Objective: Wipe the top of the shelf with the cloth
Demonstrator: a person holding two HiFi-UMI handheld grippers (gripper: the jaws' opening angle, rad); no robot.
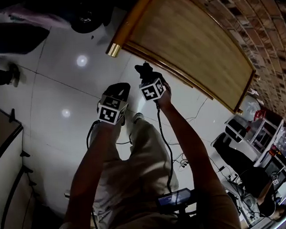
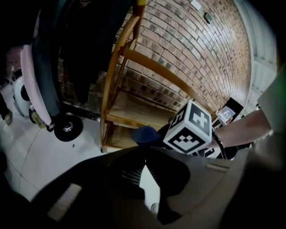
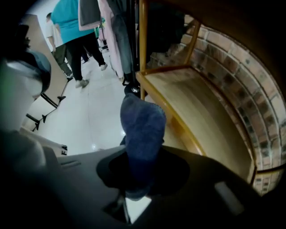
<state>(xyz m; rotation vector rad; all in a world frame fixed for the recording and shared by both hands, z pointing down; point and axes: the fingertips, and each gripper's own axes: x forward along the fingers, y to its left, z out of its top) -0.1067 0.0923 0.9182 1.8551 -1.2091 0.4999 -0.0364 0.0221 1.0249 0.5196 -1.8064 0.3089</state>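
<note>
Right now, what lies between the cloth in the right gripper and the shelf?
Nothing. In the head view only a narrow strip of white floor shows between the cloth, clamped in the right gripper, and the shelf.

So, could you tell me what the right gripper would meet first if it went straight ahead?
Most likely the wooden shelf, near its front edge; the cloth clamped in the right gripper would touch first. Depth is hard to judge.

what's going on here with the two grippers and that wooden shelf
A person stands by a wooden shelf with a gripper in each hand. The right hand-held gripper is clamped on a blue cloth, held near the shelf's front edge but not yet on its top. The left hand-held gripper is shut and empty.
</note>
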